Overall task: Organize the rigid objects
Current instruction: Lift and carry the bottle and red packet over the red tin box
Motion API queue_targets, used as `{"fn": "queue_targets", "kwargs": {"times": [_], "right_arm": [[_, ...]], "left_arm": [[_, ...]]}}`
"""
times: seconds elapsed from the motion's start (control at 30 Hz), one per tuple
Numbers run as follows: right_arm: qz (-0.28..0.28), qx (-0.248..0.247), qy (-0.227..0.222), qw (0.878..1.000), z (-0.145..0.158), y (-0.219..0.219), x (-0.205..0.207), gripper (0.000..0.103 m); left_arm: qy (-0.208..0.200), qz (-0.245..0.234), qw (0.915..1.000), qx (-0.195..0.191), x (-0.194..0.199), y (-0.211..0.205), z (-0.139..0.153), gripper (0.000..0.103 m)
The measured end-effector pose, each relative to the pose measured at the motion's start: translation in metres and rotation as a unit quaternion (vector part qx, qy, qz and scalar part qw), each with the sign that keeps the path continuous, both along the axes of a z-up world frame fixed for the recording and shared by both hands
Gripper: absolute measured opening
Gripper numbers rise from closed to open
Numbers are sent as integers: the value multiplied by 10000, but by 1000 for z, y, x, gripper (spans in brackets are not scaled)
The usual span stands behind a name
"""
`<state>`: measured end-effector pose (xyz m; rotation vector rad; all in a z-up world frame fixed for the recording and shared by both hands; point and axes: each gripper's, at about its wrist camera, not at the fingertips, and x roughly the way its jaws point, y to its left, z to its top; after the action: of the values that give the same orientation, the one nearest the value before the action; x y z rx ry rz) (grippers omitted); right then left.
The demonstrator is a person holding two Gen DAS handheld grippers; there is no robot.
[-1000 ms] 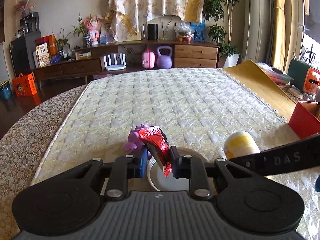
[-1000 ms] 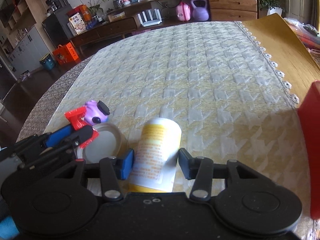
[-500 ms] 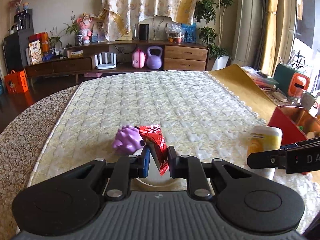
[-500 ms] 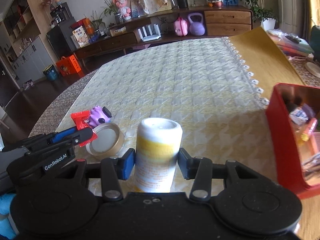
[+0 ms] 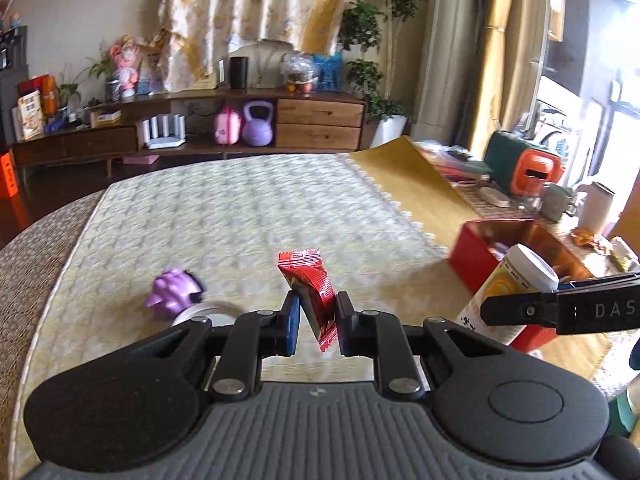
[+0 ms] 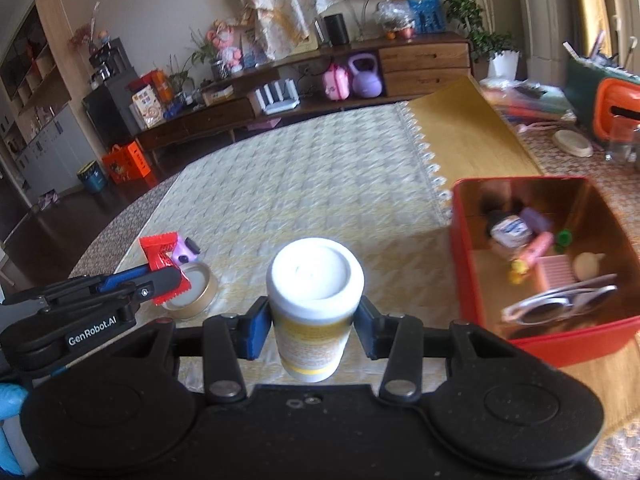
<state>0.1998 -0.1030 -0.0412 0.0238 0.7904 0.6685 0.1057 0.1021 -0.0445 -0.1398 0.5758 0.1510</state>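
My left gripper [image 5: 316, 320] is shut on a red snack packet [image 5: 310, 286] and holds it above the tablecloth; both show at the left of the right wrist view, the gripper [image 6: 160, 280] and the packet [image 6: 160, 252]. My right gripper [image 6: 310, 320] is shut on a white and yellow bottle [image 6: 314, 300], held upright above the table; the bottle also shows in the left wrist view [image 5: 512, 288]. A red box [image 6: 560, 344] with several small items inside stands to the right. A purple toy [image 5: 172, 290] and a round gold-rimmed lid [image 6: 192, 292] lie on the cloth.
The yellow patterned tablecloth [image 5: 240, 216] covers the table. A mustard mat [image 6: 468, 140] lies at the far right. An orange and green device [image 5: 520, 164], a cup [image 5: 596, 206] and clutter stand beyond the red box. A sideboard lines the far wall.
Both grippers have lifted their loads off the table and moved to the right, toward the red box. The bottle went from lying tilted to upright. The purple toy and lid stayed on the cloth.
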Motion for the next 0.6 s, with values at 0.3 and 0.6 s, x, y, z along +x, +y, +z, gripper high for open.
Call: {"fn": "queue_targets", "kwargs": {"times": [0.3, 0.6], "right_arm": [[-372, 99, -266, 9989, 23, -57, 6, 44], [-674, 92, -544, 9962, 41, -111, 19, 44]], "left_arm": [[15, -362, 9993, -47, 17, -47, 11, 18], [15, -759, 9971, 18, 38, -96, 20, 18]]}}
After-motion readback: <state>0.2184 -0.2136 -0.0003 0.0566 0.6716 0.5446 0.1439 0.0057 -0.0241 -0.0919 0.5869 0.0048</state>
